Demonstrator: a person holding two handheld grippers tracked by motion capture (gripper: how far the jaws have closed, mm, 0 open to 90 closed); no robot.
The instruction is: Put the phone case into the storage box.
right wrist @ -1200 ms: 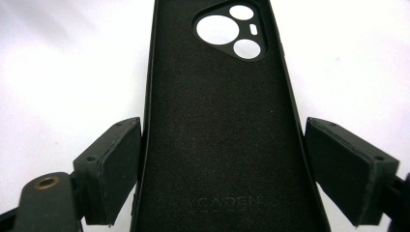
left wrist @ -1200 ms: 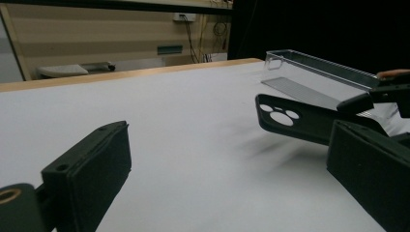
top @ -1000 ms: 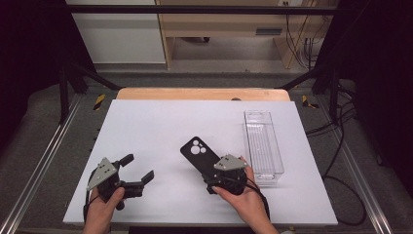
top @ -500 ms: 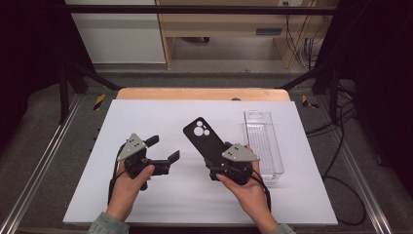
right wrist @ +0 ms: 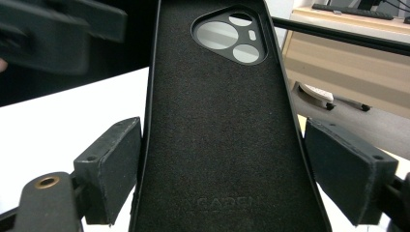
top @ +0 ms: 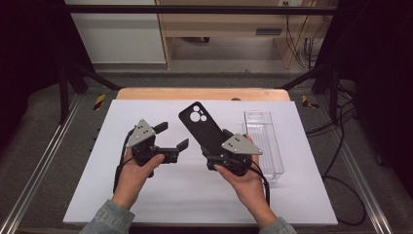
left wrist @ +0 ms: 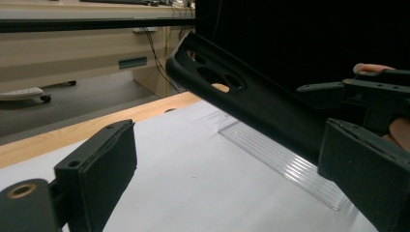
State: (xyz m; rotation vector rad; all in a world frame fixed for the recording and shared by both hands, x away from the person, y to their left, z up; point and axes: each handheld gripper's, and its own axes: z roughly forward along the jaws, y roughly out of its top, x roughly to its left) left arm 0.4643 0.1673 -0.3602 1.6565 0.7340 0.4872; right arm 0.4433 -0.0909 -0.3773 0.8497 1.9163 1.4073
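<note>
Black phone case [right wrist: 217, 145] between right fingers [right wrist: 113, 166]

Phone case [right wrist: 217, 159]: black, matt; the inner face is lined with a fine, felt-like nap, and the rim is seen as smooth plastic or rubber, which of the two cannot be told. Tray [top: 264, 141]: clear, glossy plastic, ribbed along its floor. Table sheet [top: 146, 195]: white, matt and smooth. Board [top: 146, 93] at the far table edge: pale wood, smooth. Right gripper [right wrist: 217, 193] and left gripper [top: 173, 136]: jaw pads are faced in dull black, slightly grainy material; the top plates are finished in matt grey. Sleeves [top: 104, 222]: blue denim cloth.
</note>
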